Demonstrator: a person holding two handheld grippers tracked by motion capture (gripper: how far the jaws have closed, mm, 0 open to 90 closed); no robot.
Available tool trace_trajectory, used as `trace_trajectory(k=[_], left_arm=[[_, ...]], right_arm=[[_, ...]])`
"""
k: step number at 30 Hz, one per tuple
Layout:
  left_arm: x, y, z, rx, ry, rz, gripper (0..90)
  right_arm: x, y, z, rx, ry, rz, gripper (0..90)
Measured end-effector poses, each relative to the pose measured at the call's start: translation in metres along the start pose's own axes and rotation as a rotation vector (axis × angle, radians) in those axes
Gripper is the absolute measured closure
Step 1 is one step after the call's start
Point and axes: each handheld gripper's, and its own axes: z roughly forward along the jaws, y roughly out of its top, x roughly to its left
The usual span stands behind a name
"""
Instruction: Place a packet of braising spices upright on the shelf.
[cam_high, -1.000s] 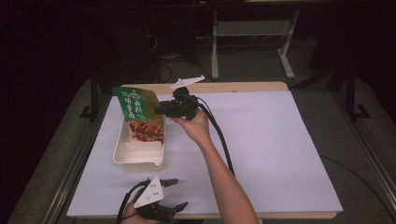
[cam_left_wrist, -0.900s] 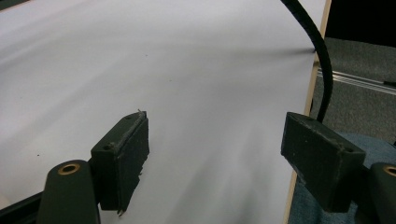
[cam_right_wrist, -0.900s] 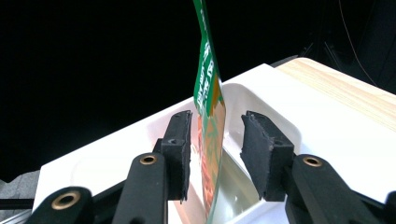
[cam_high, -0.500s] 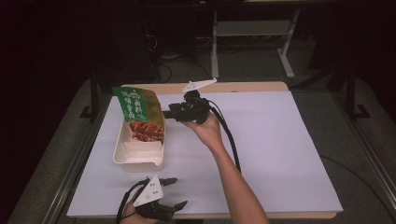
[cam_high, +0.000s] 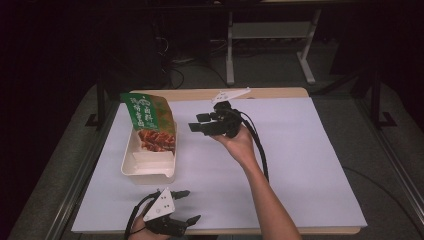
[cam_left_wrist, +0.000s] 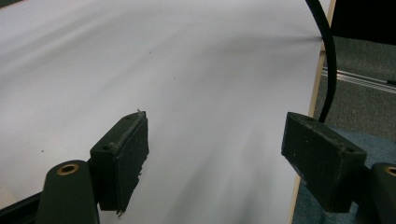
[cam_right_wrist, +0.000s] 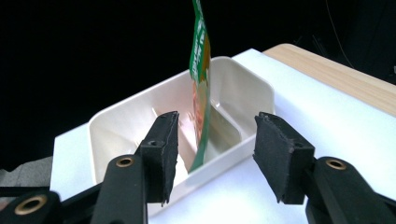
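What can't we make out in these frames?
- Print on the green snack pouch: too small in the high view, edge-on in the right gripper view.
- Cream tray floor under the pouch: hidden by the pouch.
- Left gripper: its hand is cut off by the bottom edge, high view.
- Room beyond the table: too dark.

Bright white table sheet (cam_high: 310, 165), dark surroundings, soft shadows, mild blur throughout
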Motion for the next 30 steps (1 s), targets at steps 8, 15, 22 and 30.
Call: trace_trajectory(k=[8, 15, 22, 30], left_arm=[[0.002, 0.0, 0.0, 0.008, 0.003, 0.004, 22.4], [0.002, -0.001, 0.0, 0.008, 0.004, -0.003, 22.2], [0.003, -0.001, 0.0, 0.004, 0.006, -0.002, 22.2], [0.004, -0.001, 0.0, 0.007, 0.009, -0.009, 22.2]], right_arm=[[-0.004, -0.016, -0.022, 0.005, -0.013, 0.006, 45.9], [-0.005, -0.031, -0.039, 0.019, -0.023, 0.03, 43.4], [-0.005, -0.046, -0.054, 0.018, -0.027, 0.044, 42.3], [-0.005, -0.061, -0.069, 0.027, -0.031, 0.062, 40.2]])
